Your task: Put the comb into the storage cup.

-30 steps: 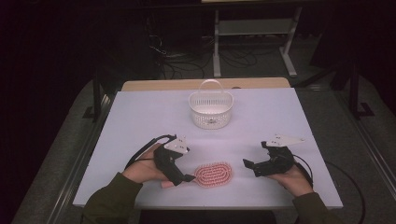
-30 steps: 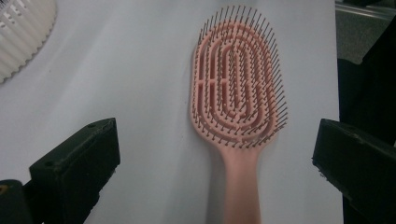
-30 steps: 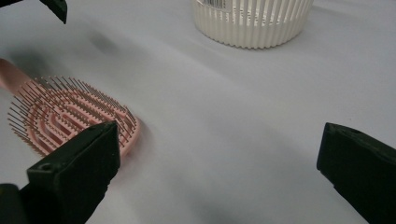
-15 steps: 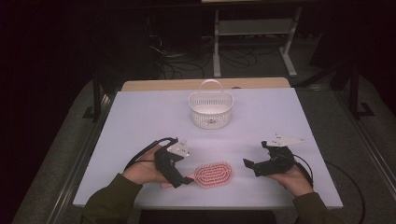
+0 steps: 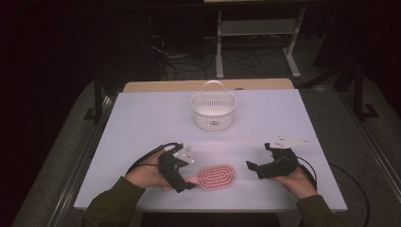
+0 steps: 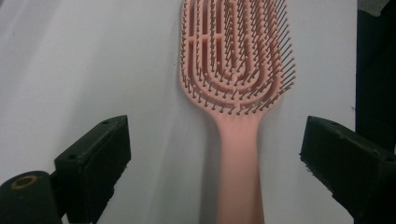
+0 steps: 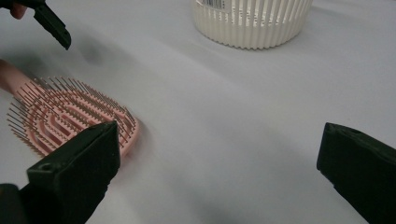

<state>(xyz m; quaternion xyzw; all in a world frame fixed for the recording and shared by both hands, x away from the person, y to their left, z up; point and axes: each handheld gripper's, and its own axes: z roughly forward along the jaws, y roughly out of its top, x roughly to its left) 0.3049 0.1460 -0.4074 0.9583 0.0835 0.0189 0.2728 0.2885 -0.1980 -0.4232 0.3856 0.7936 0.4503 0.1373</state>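
A pink hairbrush [image 5: 216, 176] lies bristles up near the table's front edge, its handle pointing left. My left gripper [image 5: 188, 183] is open and straddles that handle. In the left gripper view the handle [image 6: 238, 168] runs between the two black jaws without touching either, and the left gripper [image 6: 215, 158] holds nothing. My right gripper [image 5: 250, 168] rests to the right of the brush, pointing left at it, open and empty. In the right gripper view the hairbrush [image 7: 70, 116] lies just past the right gripper's [image 7: 219, 163] left jaw.
A white slatted basket [image 5: 213, 109] with a handle stands at the middle back of the white table [image 5: 142, 123]; its ribbed wall [image 7: 252, 23] also shows in the right gripper view. Dark floor, cables and a shelf frame lie beyond the table.
The left gripper has shifted slightly toward the table's front edge around the brush handle. The brush, the basket and the right gripper have stayed put.
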